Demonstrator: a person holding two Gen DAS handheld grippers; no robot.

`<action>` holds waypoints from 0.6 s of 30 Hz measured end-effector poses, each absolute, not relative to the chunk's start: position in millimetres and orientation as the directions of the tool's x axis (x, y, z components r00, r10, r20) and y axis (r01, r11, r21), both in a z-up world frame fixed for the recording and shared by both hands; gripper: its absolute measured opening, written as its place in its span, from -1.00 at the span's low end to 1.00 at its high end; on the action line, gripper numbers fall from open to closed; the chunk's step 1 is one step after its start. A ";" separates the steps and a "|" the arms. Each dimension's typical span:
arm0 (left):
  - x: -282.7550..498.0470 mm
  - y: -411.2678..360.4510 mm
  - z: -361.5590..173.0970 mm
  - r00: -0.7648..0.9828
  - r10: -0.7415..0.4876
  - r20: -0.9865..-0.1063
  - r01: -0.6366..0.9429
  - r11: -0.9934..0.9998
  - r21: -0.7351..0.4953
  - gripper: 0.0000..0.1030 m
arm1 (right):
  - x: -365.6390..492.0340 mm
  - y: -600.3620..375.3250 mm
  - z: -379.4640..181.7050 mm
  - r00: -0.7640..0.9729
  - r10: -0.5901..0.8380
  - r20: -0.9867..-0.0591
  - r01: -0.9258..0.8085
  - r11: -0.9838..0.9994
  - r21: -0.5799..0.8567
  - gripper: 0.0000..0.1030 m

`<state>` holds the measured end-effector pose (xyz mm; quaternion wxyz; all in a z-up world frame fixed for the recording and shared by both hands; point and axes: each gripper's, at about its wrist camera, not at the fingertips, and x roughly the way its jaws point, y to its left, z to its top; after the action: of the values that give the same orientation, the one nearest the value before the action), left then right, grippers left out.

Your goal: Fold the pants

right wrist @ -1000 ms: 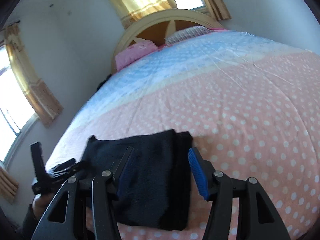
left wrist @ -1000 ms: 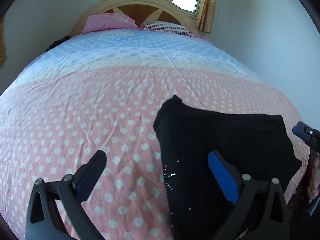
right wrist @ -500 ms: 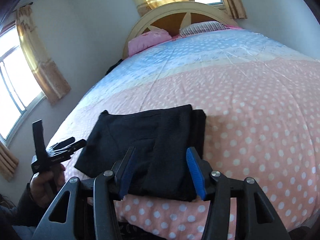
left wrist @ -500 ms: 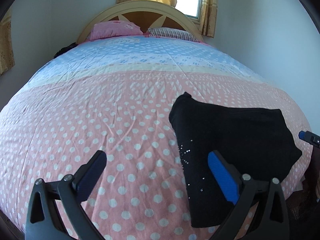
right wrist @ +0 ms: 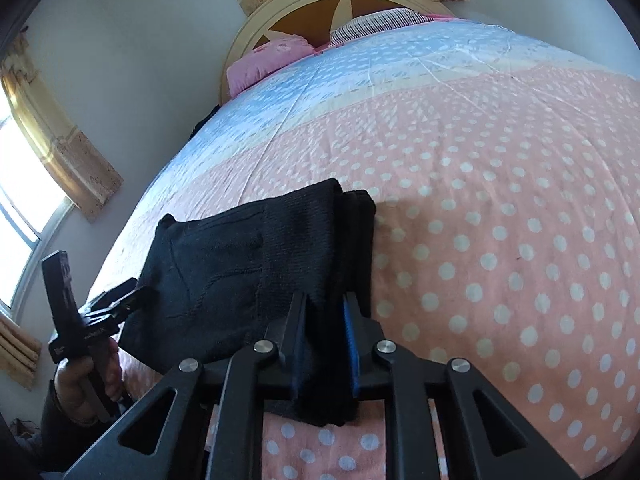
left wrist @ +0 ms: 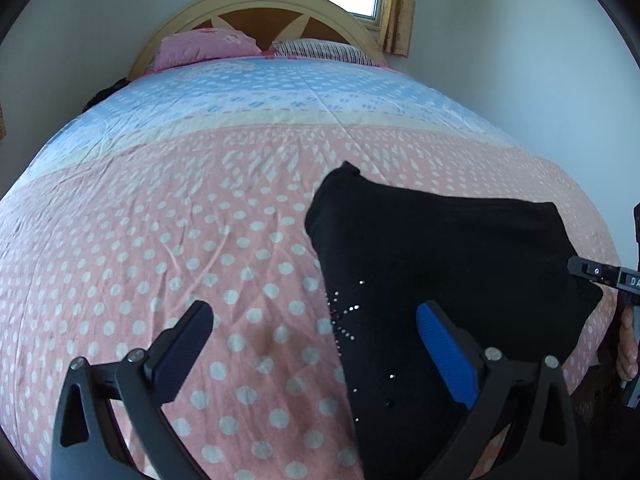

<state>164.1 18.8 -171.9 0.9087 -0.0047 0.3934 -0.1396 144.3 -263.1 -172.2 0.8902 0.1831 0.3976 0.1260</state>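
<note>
Two handheld grippers work over a wide bed (left wrist: 168, 240) spread with a pink, white-dotted quilt that turns pale blue toward the headboard (left wrist: 256, 8), where a pink pillow (left wrist: 204, 46) and a striped pillow (left wrist: 320, 50) lie side by side under a curtained window. Near the foot of the bed, at the corner closest to the person, lie the black pants (left wrist: 440, 248), already folded into a thick, roughly square bundle with its layers stacked unevenly (a scatter of small sparkling studs shows along one edge). The fabric looks like a soft, light knit, likely to sag and slide out of alignment if lifted by one corner, so a hold through all the layers at a folded edge seems the safer choice. The right gripper (right wrist: 324, 344) has just been closing and now pinches the near edge of the bundle, its blue pads pressed on the stacked cloth between them. The left gripper (left wrist: 316, 340) hovers with its fingers spread wide apart; one finger is over bare quilt, the other above the studded edge of the pants, and that edge runs between them, untouched. The person's left hand (right wrist: 86, 380) grips the handle of that tool at the bed's side.
</note>
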 end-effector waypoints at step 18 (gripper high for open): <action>190.5 -8.3 -176.5 0.541 -0.420 -0.728 0.382 0.895 -0.233 0.32 | 155.9 -275.0 -188.0 0.642 0.451 -0.621 -0.066 0.838 0.541 -0.37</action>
<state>190.5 -8.3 -176.5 0.8776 -0.0230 0.4208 -0.2285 155.9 -275.0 -188.0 0.8729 0.2427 0.3967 0.1479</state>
